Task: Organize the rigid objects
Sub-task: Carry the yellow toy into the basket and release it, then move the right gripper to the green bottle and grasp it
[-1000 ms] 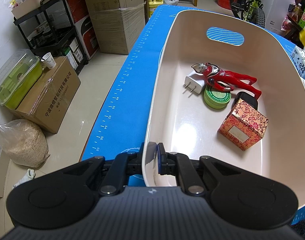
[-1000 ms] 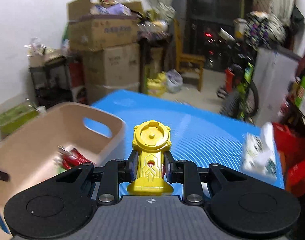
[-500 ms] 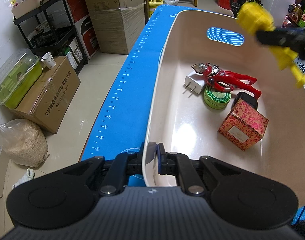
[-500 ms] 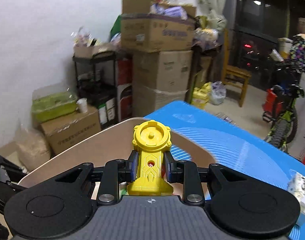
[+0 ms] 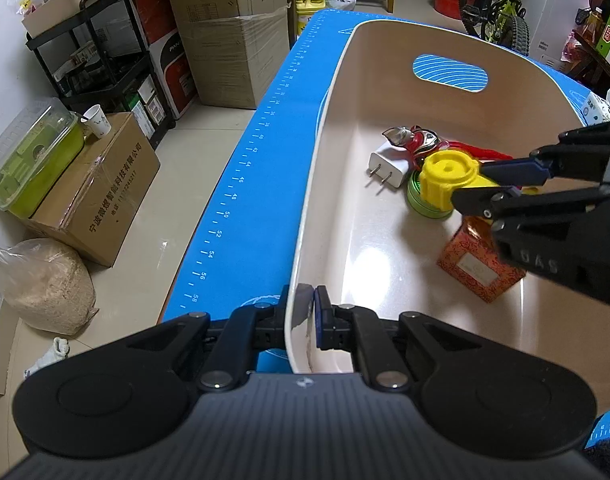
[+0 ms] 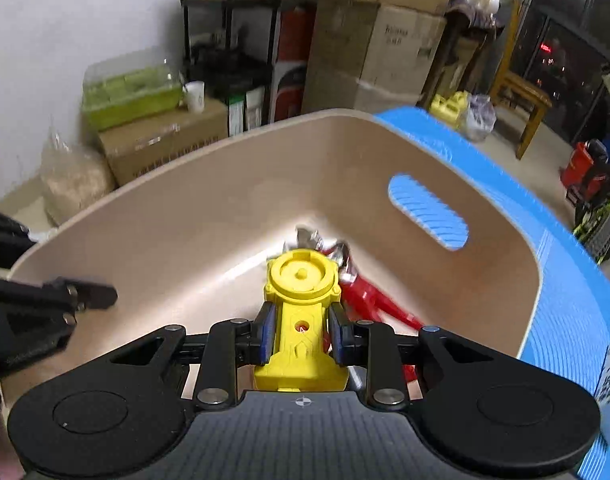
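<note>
My left gripper [image 5: 301,296] is shut on the near rim of the beige basin [image 5: 325,120], which rests on the blue mat. My right gripper [image 6: 301,320] holds a yellow plastic toy [image 6: 301,280] with a round head; its jaws are opening with the toy still between the pads. In the left wrist view the right gripper [image 5: 473,184] reaches in from the right and carries the yellow toy [image 5: 445,180] low inside the basin, over a green tin [image 5: 419,204]. A red and silver figure [image 5: 425,140], a white charger [image 5: 387,166] and a patterned red box [image 5: 477,268] lie on the basin floor.
The blue mat [image 5: 257,200] with a ruler edge runs along the basin's left side. A white carton [image 5: 597,106] stands on the mat beyond the basin's right wall. Cardboard boxes [image 5: 93,196], a black shelf rack and a bag of grain sit on the floor to the left.
The right gripper swung left from over the mat, came over the basin's right wall and sank inside with the yellow toy. The left gripper and basin stayed still.
</note>
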Tool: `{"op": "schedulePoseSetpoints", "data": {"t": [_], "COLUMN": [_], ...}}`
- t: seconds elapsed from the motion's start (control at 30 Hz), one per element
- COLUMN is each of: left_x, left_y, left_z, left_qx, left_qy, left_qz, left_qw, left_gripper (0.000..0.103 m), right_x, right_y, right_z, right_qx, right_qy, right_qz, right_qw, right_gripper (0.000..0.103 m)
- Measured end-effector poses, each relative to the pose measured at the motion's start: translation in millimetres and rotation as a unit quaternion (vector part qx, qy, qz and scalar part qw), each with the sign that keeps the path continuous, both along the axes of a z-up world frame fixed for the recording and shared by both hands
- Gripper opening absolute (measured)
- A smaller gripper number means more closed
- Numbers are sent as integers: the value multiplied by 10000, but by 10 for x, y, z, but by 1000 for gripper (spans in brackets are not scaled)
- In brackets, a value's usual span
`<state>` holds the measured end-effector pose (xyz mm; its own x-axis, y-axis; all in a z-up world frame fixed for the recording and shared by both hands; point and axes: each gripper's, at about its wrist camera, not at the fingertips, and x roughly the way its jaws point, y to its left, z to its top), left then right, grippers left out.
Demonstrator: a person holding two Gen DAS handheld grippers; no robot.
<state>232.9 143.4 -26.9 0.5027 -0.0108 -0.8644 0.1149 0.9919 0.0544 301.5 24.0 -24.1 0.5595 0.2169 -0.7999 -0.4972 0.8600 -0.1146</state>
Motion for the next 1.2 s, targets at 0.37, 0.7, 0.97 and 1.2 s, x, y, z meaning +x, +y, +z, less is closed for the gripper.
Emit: {"op": "schedulePoseSetpoints", "data": {"t": [0.37,0.7,0.97,1.2], "left_x": [3,8,8,8], "left_y": [-7,-5,-5,-1], "left_z": [-11,-11,-11,-6], "left_qx": [11,7,13,28], "left_qy": [-1,3,2,-1], "left_qz": [0,5,3,0], "left_qw": [10000,10000,10000,10000], "left_gripper": [12,12,12,12], "right_x": [-97,13,92,228], "right_y": [-410,-1262,-1735,-1908], "right_z": [512,529,58,-402], "right_qx": [675,448,538,759], "right_qy": [-775,-1077,-818,-326], "right_qz": [-328,-1296,-2012,-2496], "right_qw": [9942,9847,9746,9648], "right_gripper": [69,72,72,72]}}
